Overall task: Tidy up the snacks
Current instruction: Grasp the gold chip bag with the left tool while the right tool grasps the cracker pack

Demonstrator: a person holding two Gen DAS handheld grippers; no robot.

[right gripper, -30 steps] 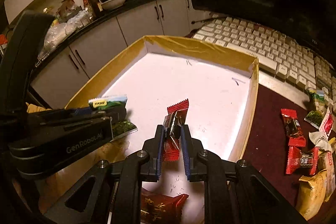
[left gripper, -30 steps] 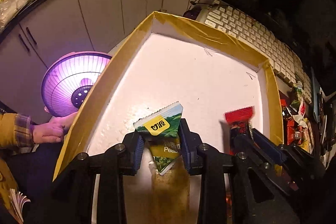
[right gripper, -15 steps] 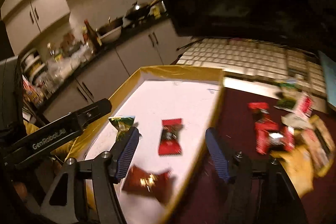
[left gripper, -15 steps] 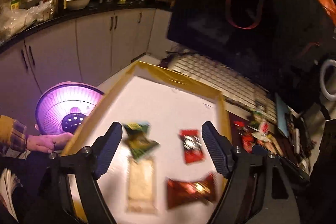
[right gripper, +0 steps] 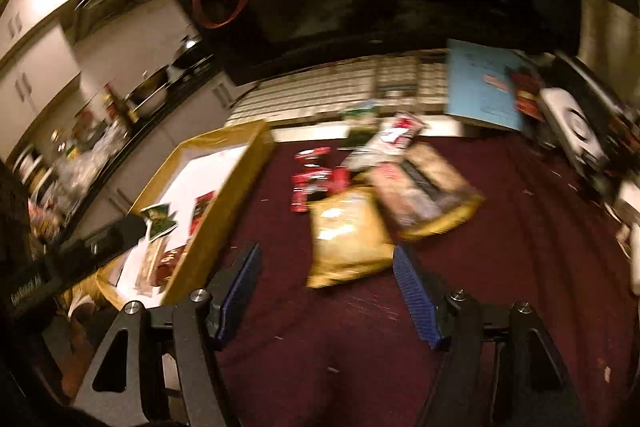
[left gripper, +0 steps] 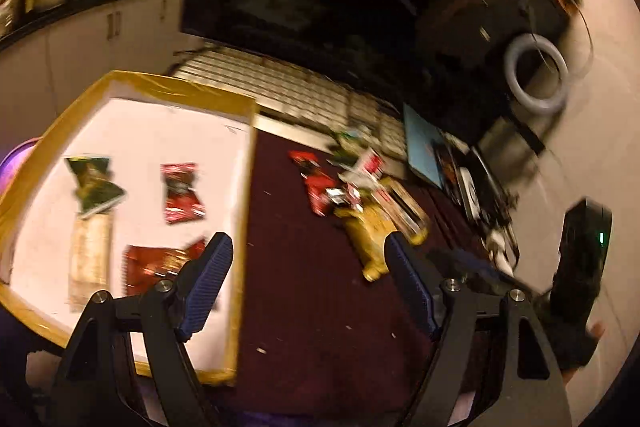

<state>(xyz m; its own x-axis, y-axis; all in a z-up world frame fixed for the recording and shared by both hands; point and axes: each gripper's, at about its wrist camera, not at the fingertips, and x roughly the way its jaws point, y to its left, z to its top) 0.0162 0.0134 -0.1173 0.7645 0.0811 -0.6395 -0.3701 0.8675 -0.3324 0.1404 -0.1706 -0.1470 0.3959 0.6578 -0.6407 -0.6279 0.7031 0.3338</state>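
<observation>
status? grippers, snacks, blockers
Left gripper and right gripper open, empty. Four packets in the tray; snack pile waits on the maroon mat. Nothing blocking it.

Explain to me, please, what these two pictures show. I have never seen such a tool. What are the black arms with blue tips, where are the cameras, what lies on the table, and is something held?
No robot is here. A person carries a two-finger gripper in each hand, and a wide-angle camera on each looks forward along the fingers. One picture comes from the left gripper, the other from the right gripper. The blue tips are the finger pads. Both grippers are open and hold nothing. On the left stands a shallow box with a yellow rim; a green packet, red packets and a pale one lie in it. On the dark red cloth beside it lies a heap of snacks, among them a yellow bag. The pictures are blurred.
</observation>
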